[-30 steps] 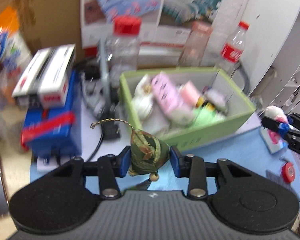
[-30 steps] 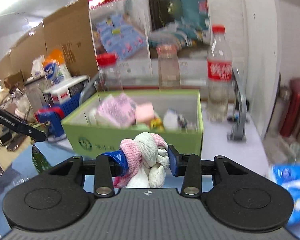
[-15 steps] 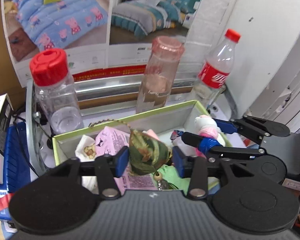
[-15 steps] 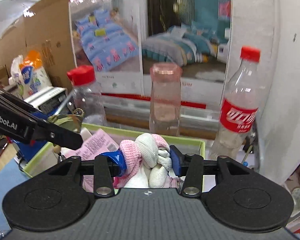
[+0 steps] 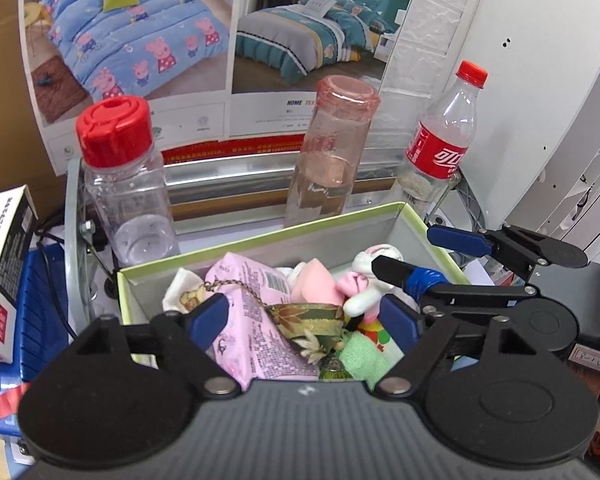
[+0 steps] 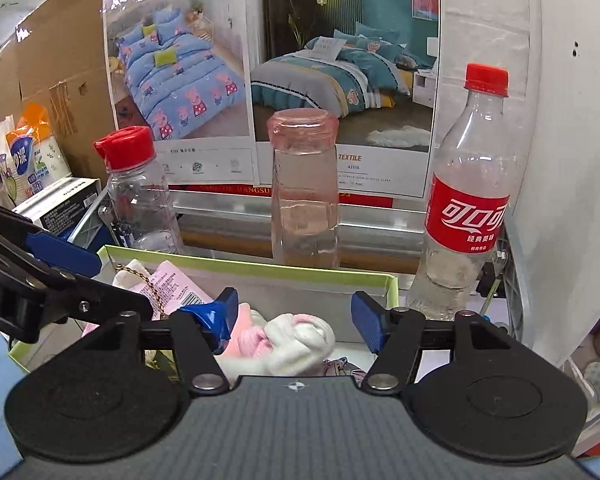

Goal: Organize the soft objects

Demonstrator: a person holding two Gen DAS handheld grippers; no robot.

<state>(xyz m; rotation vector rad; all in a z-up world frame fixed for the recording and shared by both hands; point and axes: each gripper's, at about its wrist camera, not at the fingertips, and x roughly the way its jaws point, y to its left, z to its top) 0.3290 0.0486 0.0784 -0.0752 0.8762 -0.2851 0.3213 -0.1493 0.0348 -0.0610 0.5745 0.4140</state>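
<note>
A green box (image 5: pixel 268 238) holds several soft things. My left gripper (image 5: pixel 306 318) is open above it. The green brocade pouch (image 5: pixel 312 322) lies loose between its fingers on a pink tissue pack (image 5: pixel 256 312). My right gripper (image 6: pixel 296 316) is open over the box's (image 6: pixel 260 270) right part. The pink and white plush toy (image 6: pixel 292 338) lies in the box below its fingers; it also shows in the left wrist view (image 5: pixel 364 284). The right gripper shows in the left wrist view (image 5: pixel 420 256) and the left gripper in the right wrist view (image 6: pixel 80 276).
Behind the box stand a red-capped clear jar (image 5: pixel 124 184), a pink glass bottle (image 5: pixel 332 156) and a cola bottle (image 5: pixel 440 148). A bedding poster (image 5: pixel 220 32) and a white wall panel (image 5: pixel 520 60) are at the back. White and blue boxes (image 5: pixel 8 280) are to the left.
Both grippers moved over the box and opened. The pouch dropped from the left gripper onto the tissue pack. The plush toy dropped from the right gripper into the box.
</note>
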